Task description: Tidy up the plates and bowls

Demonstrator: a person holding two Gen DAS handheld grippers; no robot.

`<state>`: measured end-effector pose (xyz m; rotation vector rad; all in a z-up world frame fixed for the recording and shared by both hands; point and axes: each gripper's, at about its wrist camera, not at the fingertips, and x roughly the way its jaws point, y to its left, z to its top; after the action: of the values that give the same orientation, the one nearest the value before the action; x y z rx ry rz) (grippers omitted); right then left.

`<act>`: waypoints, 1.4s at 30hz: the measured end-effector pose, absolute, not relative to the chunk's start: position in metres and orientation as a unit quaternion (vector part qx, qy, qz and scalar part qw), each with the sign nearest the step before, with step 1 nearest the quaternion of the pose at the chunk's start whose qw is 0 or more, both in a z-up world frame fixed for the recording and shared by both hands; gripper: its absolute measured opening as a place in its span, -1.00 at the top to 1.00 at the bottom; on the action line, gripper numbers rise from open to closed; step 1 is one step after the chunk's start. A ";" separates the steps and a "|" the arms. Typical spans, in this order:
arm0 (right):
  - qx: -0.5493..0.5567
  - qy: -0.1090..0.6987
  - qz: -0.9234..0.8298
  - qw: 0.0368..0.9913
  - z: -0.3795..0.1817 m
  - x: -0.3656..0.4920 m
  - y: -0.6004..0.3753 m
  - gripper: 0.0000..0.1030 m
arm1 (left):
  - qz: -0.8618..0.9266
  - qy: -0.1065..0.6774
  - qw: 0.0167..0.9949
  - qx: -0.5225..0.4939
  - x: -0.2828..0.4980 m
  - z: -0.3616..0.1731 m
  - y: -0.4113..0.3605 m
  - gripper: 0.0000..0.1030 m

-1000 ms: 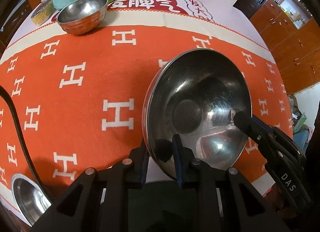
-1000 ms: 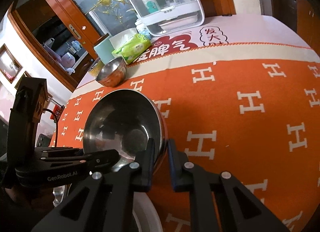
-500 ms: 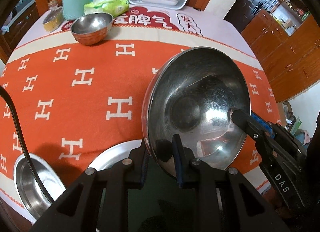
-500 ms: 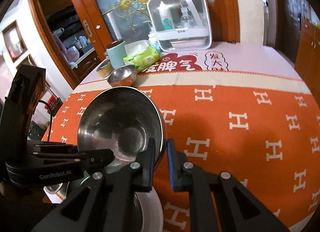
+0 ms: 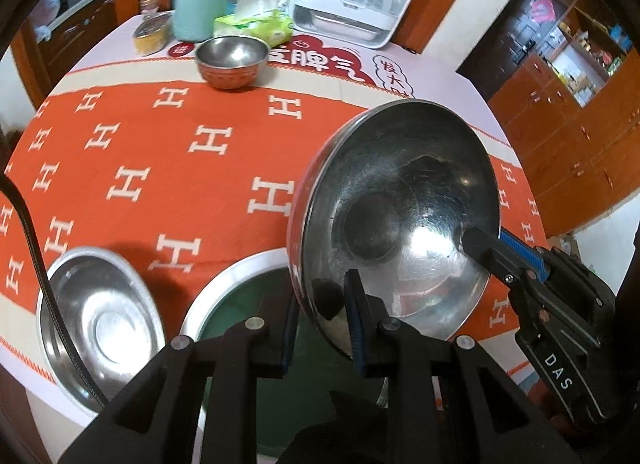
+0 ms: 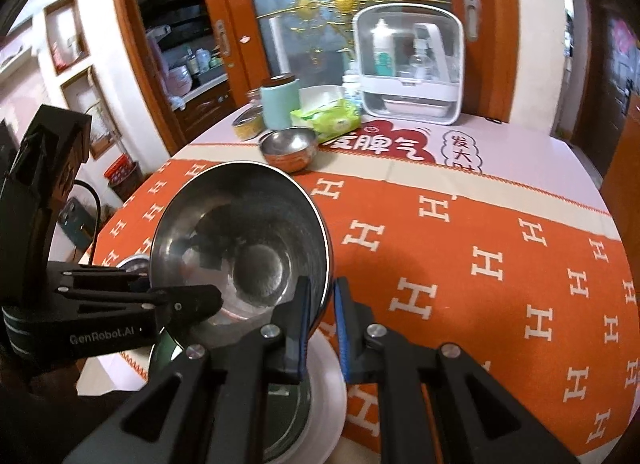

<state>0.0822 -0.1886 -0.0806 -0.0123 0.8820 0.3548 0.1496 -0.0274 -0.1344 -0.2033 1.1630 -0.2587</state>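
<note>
Plainly the chief risk is a slip: the big steel bowl hangs tilted in the air above the surface, gripped only at its thin rim, and polished metal gives little purchase. If either hand twists or pulls against the other, the rim could slide out and the bowl drop onto the white-rimmed plate directly beneath. The left gripper has its fingers closed narrowly on the rim at the bowl's six o'clock edge in the left wrist view; the right gripper pinches the rim at about five o'clock in its own view, also nearly shut. The bowl is shiny, scuffed inside, with a flat round base and a wide flare. A shallower steel dish lies at eight o'clock, and a small copper-sided bowl at eleven; the plate's green centre is partly hidden, so what it holds is probably nothing.
</note>
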 end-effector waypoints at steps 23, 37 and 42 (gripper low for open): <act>-0.084 0.433 0.276 0.854 -0.074 0.046 -0.106 0.75 | -0.032 0.545 0.816 -0.188 0.088 -0.142 0.060 0.61; -0.088 0.448 0.297 0.839 -0.079 0.045 -0.044 0.75 | -0.012 0.564 0.804 -0.187 0.082 -0.149 0.126 0.61; -0.089 0.462 0.292 0.833 -0.085 0.046 -0.019 0.75 | -0.014 0.580 0.794 -0.180 0.085 -0.154 0.148 0.61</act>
<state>0.0457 -0.0192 -0.0848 -0.1887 0.9786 0.6195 0.0855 0.1484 -0.1537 -0.3872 1.2462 -0.0292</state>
